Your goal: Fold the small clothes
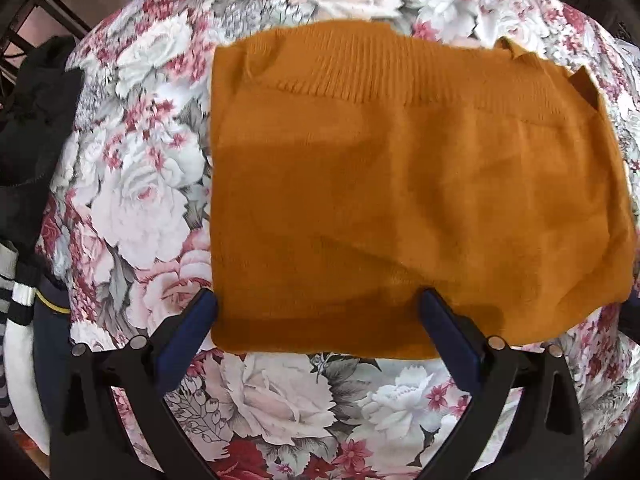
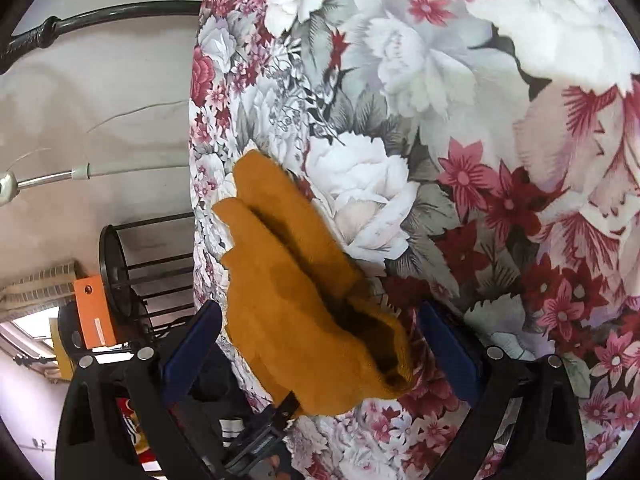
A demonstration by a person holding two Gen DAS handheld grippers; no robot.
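The orange sweater (image 1: pixel 400 200) lies flat on the floral cloth (image 1: pixel 132 184), folded into a rough rectangle with its ribbed band along the far edge. In the left wrist view the left gripper (image 1: pixel 318 312) sits at the sweater's near edge with its jaws spread wide: the left finger just off the sweater's near left corner, the right finger over the near hem, and nothing pinched between them. This view shows the whole garment from above, and to the left of the cloth a dark garment (image 1: pixel 36 120) with a striped piece (image 1: pixel 20 300) below it. The right wrist view shows none of that pile; it looks along the cloth from the sweater's side, so the sweater (image 2: pixel 288 280) appears edge-on as stacked layers with a dark gap between them. The right gripper (image 2: pixel 320 328) has its jaws wide apart on either side of the near end of the fold; the layers sit between the fingers without being clamped, though whether the fabric brushes either pad is hard to tell at this angle. Only this view takes in the surroundings off the cloth: a pale wall, a black rail (image 2: pixel 100 16), a black wire rack (image 2: pixel 152 264) and an orange box (image 2: pixel 94 312) beside it.
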